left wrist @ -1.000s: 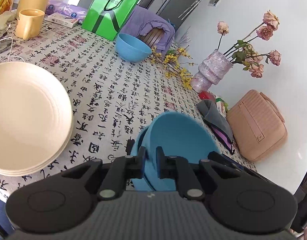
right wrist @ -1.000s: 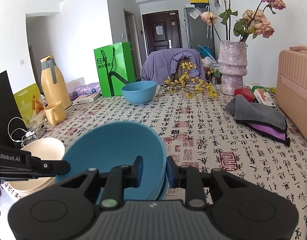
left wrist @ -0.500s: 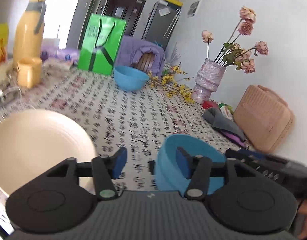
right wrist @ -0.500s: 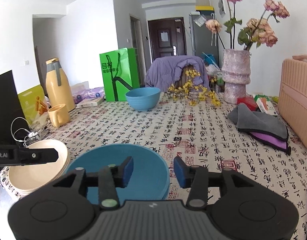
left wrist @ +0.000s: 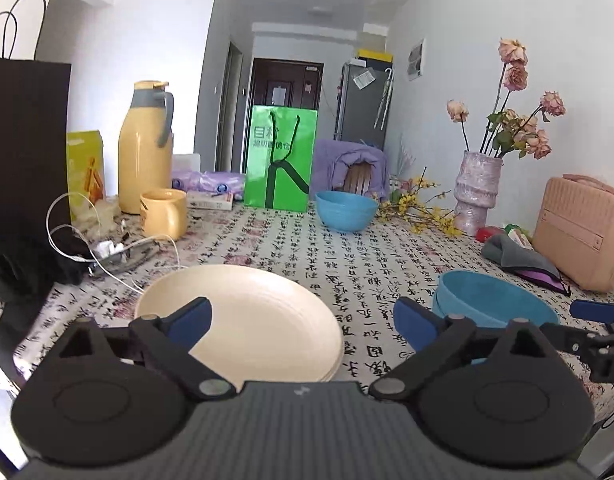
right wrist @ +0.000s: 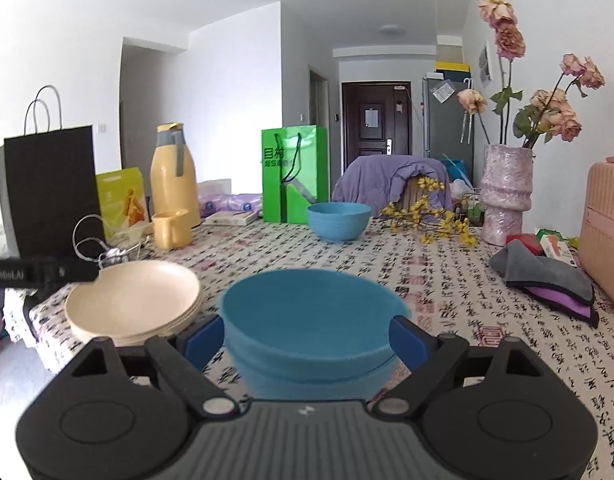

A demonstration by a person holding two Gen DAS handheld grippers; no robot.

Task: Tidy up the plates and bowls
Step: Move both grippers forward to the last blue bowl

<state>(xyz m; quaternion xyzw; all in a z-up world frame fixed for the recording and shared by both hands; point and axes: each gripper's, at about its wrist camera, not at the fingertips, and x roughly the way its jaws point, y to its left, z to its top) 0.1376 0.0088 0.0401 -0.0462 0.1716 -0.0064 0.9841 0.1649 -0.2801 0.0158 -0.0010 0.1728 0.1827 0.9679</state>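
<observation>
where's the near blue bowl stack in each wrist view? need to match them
Left wrist: near blue bowl stack at lower right, right of the cream plates.
Right wrist: bottom centre, between the right gripper's opening jaws.
Shared landmark: green bag.

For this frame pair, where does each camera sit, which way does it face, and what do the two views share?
Left wrist: sits on the left gripper, low over the near table edge, facing down the table toward the door; its jaws are opening over the cream plates, and the right gripper juts in at the right.
Right wrist: sits on the right gripper, facing the same way; its jaws are opening either side of the stacked blue bowls.
Shared: plates, near bowls, far blue bowl, green bag.
</observation>
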